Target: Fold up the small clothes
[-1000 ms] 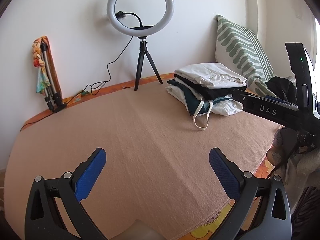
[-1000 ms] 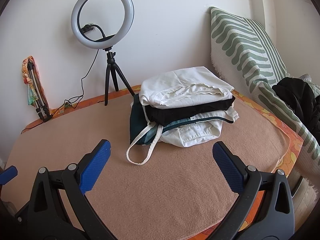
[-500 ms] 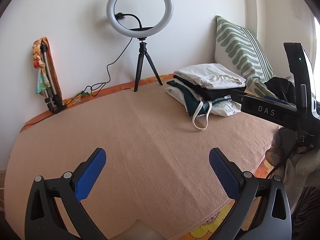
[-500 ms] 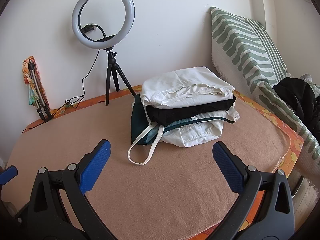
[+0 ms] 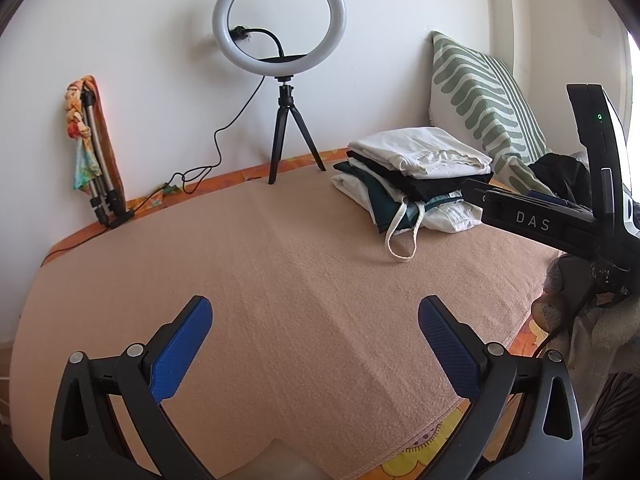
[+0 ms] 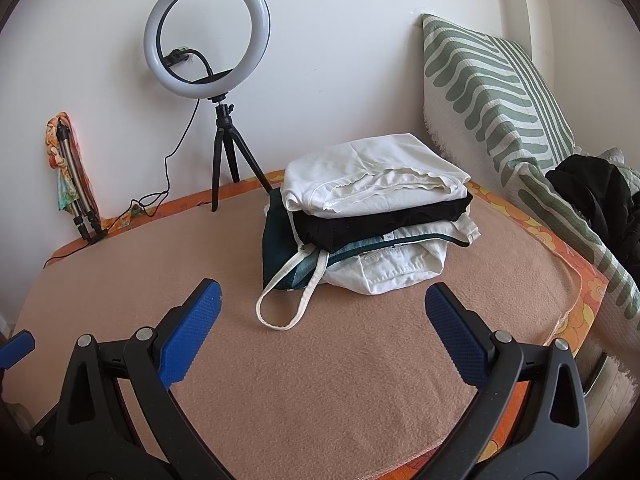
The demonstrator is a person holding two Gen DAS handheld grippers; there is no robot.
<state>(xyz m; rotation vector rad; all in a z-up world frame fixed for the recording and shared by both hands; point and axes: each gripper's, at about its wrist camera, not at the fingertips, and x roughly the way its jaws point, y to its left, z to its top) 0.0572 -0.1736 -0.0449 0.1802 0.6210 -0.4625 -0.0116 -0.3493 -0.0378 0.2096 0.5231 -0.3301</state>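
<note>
Across the tan blanket (image 6: 320, 380) both hand-held grippers, left (image 5: 315, 320) and right (image 6: 322, 308), are hovering wide open and empty, best approaching the stacked clothes (image 6: 372, 216) squarely from the front.

My left gripper (image 5: 315, 340) and right gripper (image 6: 323, 326) are showing blue textured pads (image 6: 190, 332) on black frames. I am looking at a peach-tan blanket (image 6: 340, 380) edged by an orange floral sheet (image 6: 576, 276). The folded stack (image 6: 372, 220) is layering cream-white, black, dark teal and white. The pillow (image 6: 492, 92) is wearing sage-green wavy stripes on cream. The ring light (image 6: 206, 36) is glowing white on a black tripod (image 6: 226, 160).
</note>
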